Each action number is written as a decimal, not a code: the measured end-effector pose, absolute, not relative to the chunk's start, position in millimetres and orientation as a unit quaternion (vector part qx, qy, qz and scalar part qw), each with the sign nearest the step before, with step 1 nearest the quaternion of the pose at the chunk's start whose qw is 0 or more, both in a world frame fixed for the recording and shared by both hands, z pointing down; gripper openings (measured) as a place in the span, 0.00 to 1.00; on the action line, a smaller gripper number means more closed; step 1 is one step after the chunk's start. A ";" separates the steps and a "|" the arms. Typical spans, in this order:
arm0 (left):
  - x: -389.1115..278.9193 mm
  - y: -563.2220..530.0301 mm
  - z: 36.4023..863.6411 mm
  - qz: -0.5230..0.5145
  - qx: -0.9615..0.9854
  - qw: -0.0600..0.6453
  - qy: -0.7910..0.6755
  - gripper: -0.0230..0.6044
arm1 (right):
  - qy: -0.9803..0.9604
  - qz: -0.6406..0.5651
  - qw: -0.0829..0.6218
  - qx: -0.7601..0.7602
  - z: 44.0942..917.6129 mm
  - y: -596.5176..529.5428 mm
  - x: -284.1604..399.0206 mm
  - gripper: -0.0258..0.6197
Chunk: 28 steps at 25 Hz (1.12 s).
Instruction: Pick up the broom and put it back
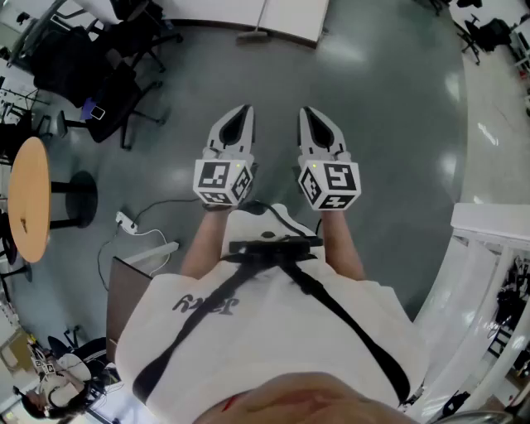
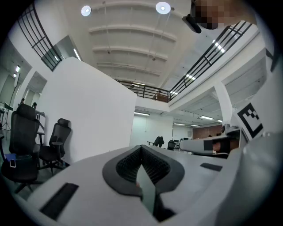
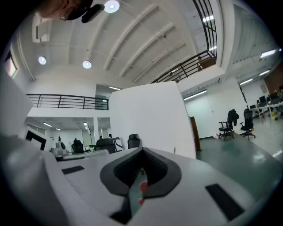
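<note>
Both the left gripper and the right gripper point level, side by side, with their jaws pressed together on nothing. The likeliest broom is a small flat brush-like shape well ahead of the jaws, at the foot of the white partition panel; it is too small to be sure. Arriving with the jaws together would likely knock it instead of gripping it. The white power strip with its cable, behind and left of the left jaws, could snag a foot. The grey polished floor ahead lies open. Black office chairs crowd the left, and a white railing bounds the right.
</note>
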<state>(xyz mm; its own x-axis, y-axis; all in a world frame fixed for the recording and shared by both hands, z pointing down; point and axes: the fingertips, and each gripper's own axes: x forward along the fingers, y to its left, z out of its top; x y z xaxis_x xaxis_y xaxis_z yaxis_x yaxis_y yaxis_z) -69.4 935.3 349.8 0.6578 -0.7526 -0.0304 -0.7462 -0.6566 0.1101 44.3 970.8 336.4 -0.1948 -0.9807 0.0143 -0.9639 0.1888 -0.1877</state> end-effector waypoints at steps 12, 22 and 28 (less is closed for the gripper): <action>-97.2 863.1 385.2 -0.016 0.903 0.068 -0.425 0.06 | 0.772 -0.112 0.037 -0.625 379.9 898.8 17.5 0.05; -155.1 716.4 335.4 -0.097 0.895 0.053 -0.432 0.06 | 0.780 -0.091 0.026 -0.618 353.5 741.8 -37.3 0.05; -195.0 641.0 337.4 -0.080 0.897 0.046 -0.432 0.06 | 0.785 -0.079 0.036 -0.613 345.9 661.4 -94.4 0.05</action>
